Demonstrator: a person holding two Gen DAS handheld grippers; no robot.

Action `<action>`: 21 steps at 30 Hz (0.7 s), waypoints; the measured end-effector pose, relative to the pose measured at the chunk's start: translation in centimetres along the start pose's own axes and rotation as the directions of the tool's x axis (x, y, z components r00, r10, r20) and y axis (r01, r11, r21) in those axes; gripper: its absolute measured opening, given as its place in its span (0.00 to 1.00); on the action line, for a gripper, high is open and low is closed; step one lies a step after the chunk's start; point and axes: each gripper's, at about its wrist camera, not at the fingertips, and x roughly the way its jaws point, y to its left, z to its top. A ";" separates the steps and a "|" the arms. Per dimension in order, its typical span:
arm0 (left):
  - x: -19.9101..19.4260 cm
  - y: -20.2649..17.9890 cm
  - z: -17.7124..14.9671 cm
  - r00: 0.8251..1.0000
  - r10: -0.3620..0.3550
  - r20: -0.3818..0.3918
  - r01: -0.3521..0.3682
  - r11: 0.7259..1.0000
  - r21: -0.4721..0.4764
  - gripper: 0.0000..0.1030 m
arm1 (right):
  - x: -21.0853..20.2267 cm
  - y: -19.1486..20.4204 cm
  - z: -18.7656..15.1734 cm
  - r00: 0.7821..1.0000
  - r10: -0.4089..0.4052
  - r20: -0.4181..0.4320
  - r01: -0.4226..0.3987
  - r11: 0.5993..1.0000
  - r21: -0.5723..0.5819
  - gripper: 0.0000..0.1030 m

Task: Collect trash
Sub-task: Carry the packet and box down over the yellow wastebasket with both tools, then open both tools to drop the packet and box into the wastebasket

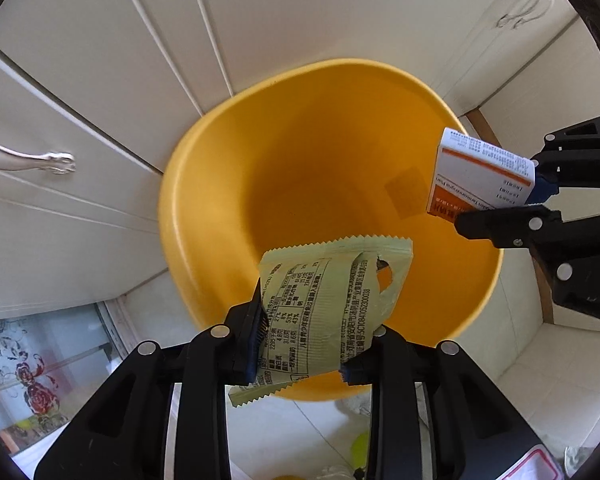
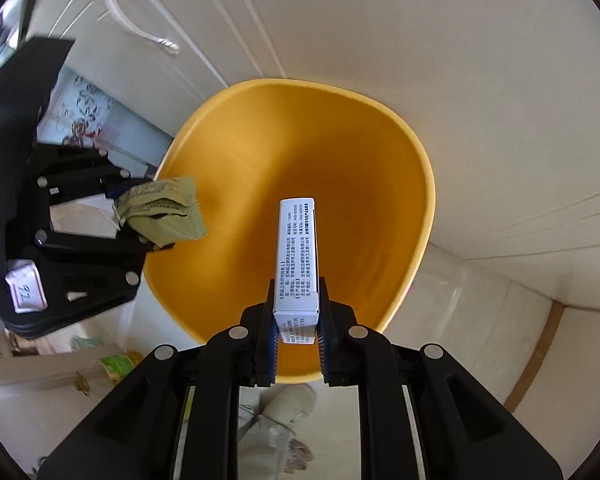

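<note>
A yellow bin [image 1: 300, 152] stands on the floor, its mouth open below both grippers; it also shows in the right wrist view [image 2: 320, 152]. My left gripper [image 1: 308, 344] is shut on a pale green snack wrapper [image 1: 324, 300] held over the bin's near rim. In the right wrist view the left gripper [image 2: 140, 216] and the wrapper [image 2: 160, 212] sit at the bin's left rim. My right gripper [image 2: 298, 328] is shut on a white and orange carton [image 2: 296, 256] over the bin's near edge. In the left wrist view the carton [image 1: 480, 176] hangs at the bin's right rim.
Cream cabinet doors [image 1: 100, 80] with a metal handle [image 1: 28, 156] stand behind the bin. The floor is pale tile [image 2: 480, 320]. Small litter lies on the floor near the left gripper [image 1: 360, 448] and a crumpled white piece lies below the right one [image 2: 284, 412].
</note>
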 end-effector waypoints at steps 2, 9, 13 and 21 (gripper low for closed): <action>0.1 0.0 0.0 1.000 -0.002 -0.002 0.002 1.000 -0.005 0.34 | -0.1 -0.5 0.1 1.000 0.016 0.008 -0.016 1.000 0.015 0.23; 0.1 0.3 0.3 1.000 0.009 0.004 -0.009 1.000 0.001 0.49 | -0.7 -0.4 0.0 1.000 -0.004 0.030 0.004 1.000 0.009 0.47; -0.2 0.4 0.3 1.000 0.014 0.010 -0.014 1.000 -0.003 0.59 | -0.8 -1.2 0.1 1.000 -0.009 0.030 0.009 1.000 0.003 0.47; -1.1 0.4 0.4 1.000 0.026 0.006 -0.026 1.000 -0.009 0.63 | -1.0 -1.8 0.2 0.999 -0.014 0.040 0.014 1.000 0.009 0.47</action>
